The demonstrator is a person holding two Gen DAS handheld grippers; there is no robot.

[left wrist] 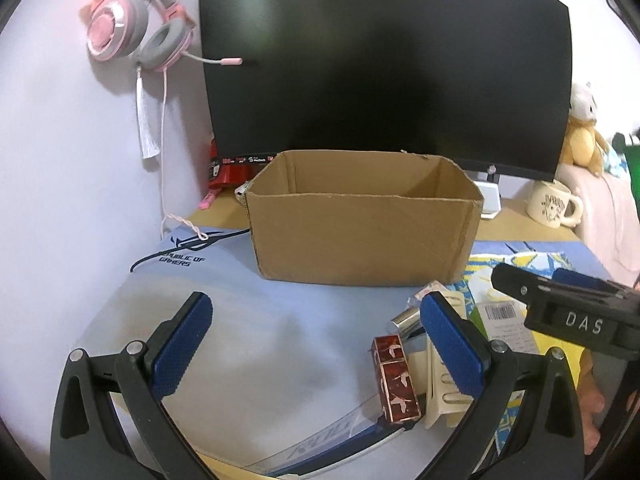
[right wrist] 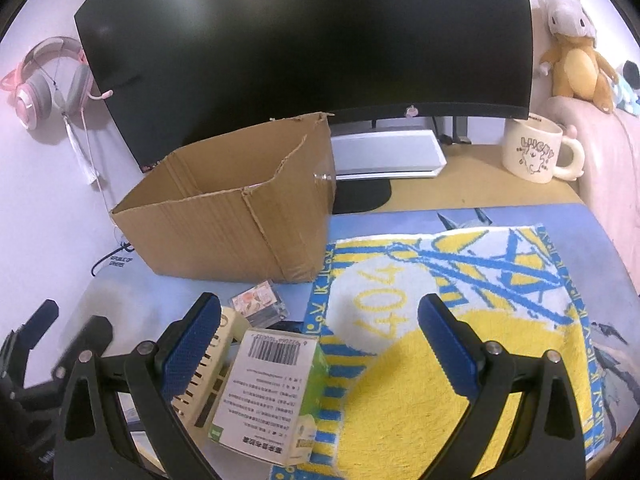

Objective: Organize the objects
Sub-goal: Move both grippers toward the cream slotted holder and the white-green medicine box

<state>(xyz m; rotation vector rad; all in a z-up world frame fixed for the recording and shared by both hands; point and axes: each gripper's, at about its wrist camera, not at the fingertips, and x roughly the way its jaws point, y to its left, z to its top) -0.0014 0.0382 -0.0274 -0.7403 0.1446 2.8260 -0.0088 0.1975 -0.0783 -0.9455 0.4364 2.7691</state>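
Observation:
An open, empty-looking cardboard box stands on the blue desk mat, also in the right wrist view. My left gripper is open and empty above the mat, in front of the box. A red patterned box, a cream slotted piece and a silver cylinder lie by its right finger. My right gripper is open and empty over a white-and-green medicine box and a yellow-blue towel. A small clear card case lies near the box.
A large black monitor stands behind the box. A pink headset hangs on the left wall. A cream mug and plush toys are at the right. A white device lies under the monitor.

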